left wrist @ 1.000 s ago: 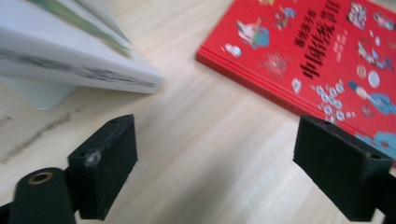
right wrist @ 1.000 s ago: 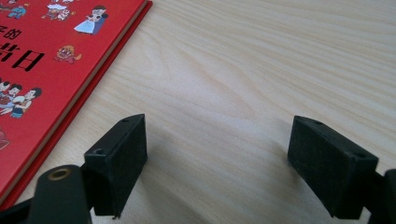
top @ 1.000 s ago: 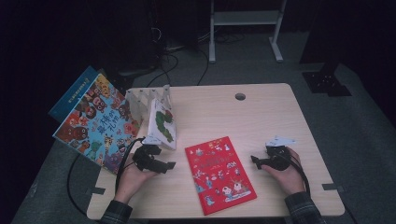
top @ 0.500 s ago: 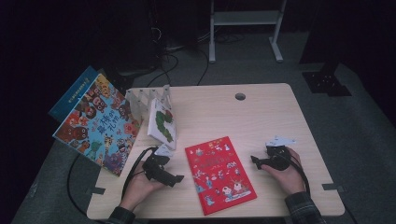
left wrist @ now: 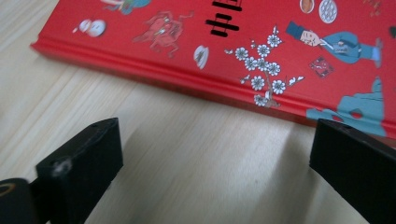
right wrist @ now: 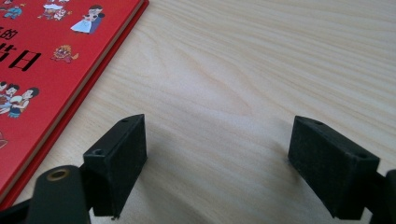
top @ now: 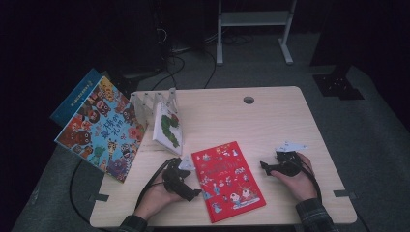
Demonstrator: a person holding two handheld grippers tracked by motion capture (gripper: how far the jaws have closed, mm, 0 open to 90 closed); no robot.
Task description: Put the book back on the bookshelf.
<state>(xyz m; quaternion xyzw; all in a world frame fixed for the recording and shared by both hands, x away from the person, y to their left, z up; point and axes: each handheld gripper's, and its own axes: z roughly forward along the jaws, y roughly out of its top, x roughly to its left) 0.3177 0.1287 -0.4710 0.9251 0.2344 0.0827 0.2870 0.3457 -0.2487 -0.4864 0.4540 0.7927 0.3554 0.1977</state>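
A red picture book (top: pixel 227 180) lies flat on the wooden table (top: pixel 270 121), near the front edge. My left gripper (top: pixel 194 192) rests low at the book's left edge. Its jaws have just been opening and stand open over bare wood, nothing between them. In the left gripper view the left gripper (left wrist: pixel 215 172) faces the red book's (left wrist: pixel 280 42) spine edge a short way off. My right gripper (top: pixel 265 167) sits to the right of the book, open and empty. In the right gripper view the right gripper (right wrist: pixel 217 163) spans bare table, with the red book (right wrist: pixel 46 56) at the left.
A white slotted book rack (top: pixel 150 102) stands at the table's left rear, with a white book (top: pixel 169 128) leaning on it. A large colourful book (top: pixel 101 128) leans over the left edge. A cable hole (top: pixel 248 100) is at the back. A cable (top: pixel 80 193) trails off left.
My left gripper has moved toward the front edge and right, closer to the red book's left edge, and its jaws have spread wider. The right gripper has stayed put.
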